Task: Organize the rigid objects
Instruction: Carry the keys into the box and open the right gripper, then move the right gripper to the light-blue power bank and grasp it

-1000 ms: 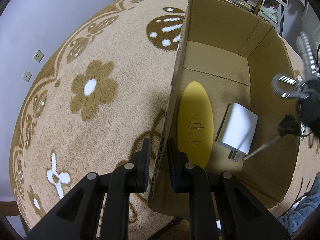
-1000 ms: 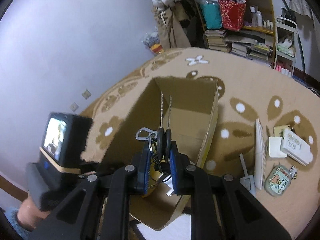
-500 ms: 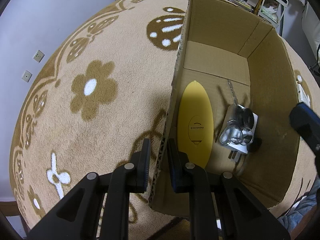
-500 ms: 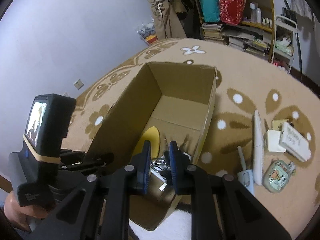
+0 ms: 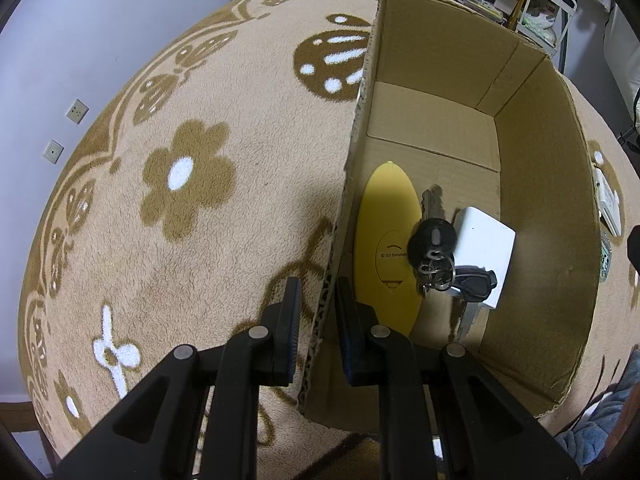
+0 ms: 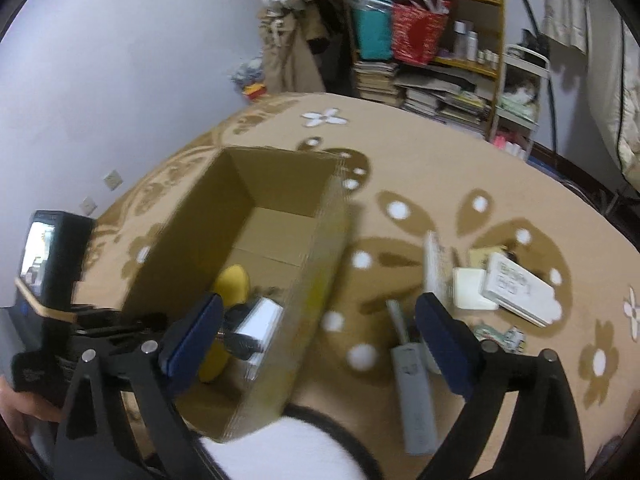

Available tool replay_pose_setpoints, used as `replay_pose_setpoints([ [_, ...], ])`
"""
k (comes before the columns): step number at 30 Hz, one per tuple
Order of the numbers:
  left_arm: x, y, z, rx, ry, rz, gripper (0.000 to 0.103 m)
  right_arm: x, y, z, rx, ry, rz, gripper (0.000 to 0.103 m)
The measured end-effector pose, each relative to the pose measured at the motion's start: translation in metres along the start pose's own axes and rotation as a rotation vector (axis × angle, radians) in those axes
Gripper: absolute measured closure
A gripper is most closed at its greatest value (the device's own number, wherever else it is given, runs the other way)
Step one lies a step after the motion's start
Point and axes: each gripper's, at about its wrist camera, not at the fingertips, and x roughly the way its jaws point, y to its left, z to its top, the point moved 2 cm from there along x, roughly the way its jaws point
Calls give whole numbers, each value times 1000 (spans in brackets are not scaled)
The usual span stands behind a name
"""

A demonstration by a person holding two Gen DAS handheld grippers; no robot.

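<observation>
The left claw [image 5: 318, 312] is closed on the near-left wall of the cardboard box [image 5: 536, 216] and steadies it on the carpet [image 5: 160, 240]. The box holds a yellow oval piece [image 5: 386, 248], a white adapter [image 5: 486, 244] and a key bunch [image 5: 436, 252] that lies across both.

The right claw [image 6: 320, 336] holds nothing; its jaws are opening and stand wide apart, with only the box's right wall and carpet behind the gap.

The items not yet boxed lie on the carpet to the right of the box, well apart from the left claw and on the right claw's side. Nearest is the white remote [image 6: 416, 392], just beside the right finger. Its long axis runs near-to-far, roughly along the claw's pointing line, so the jaws can likely close across its narrow width. Farther right lie a white labelled box [image 6: 520, 292] and a cream pad [image 6: 470, 290]. The right claw is the one placed for the next pick.
</observation>
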Motion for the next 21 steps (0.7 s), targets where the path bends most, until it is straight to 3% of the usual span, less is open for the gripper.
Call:
replay_pose_setpoints([
  [9, 0, 0, -1, 0, 1, -1, 86, 18, -53, -13, 112, 116, -35, 2],
  [16, 1, -1, 0, 3, 0, 6, 86, 40, -67, -32, 128, 230, -34, 3],
  [21, 0, 0, 0, 5, 0, 7, 86, 52, -67, -44, 130, 278, -67, 9],
])
